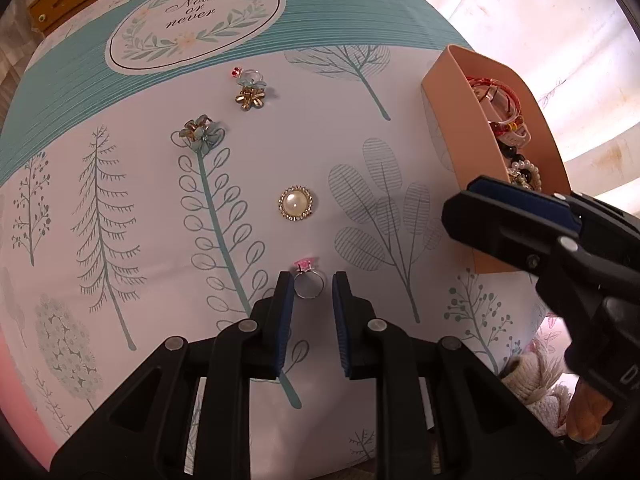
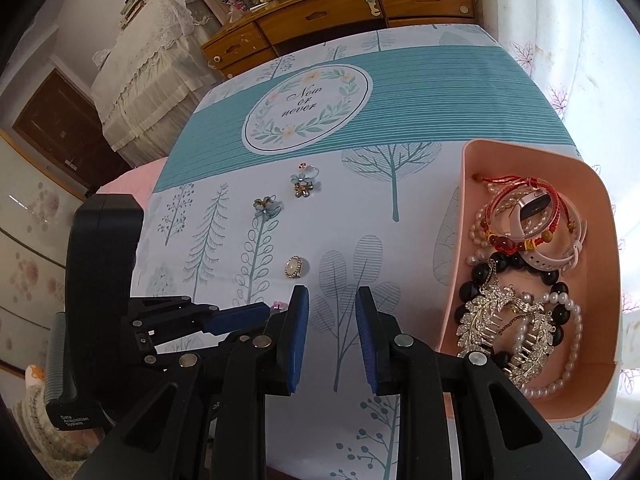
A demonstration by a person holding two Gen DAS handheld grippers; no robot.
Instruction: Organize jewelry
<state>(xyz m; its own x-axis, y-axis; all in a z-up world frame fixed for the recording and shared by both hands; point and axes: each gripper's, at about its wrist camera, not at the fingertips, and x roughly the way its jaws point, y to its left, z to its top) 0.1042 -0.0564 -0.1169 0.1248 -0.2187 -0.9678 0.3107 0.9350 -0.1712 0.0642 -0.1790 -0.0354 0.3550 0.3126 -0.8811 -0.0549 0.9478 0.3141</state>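
Observation:
A silver ring with a pink stone (image 1: 307, 282) lies on the patterned tablecloth (image 1: 120, 184), between the tips of my open left gripper (image 1: 311, 286); its stone just shows in the right wrist view (image 2: 277, 305). Beyond it lie a pearl brooch (image 1: 295, 203) (image 2: 295, 267), a blue flower piece (image 1: 199, 135) (image 2: 265, 206), and a gold and blue flower cluster with a red-stone ring (image 1: 249, 87) (image 2: 305, 182). A pink box (image 1: 444, 120) (image 2: 600, 240) at the right holds bracelets, beads and a silver hair comb (image 2: 508, 324). My right gripper (image 2: 332, 304) is open and empty, left of the box.
A wooden dresser (image 2: 340, 12) stands past the table's far edge. A lace-covered piece of furniture (image 2: 148, 52) and a door are at the far left. Curtains hang to the right of the table.

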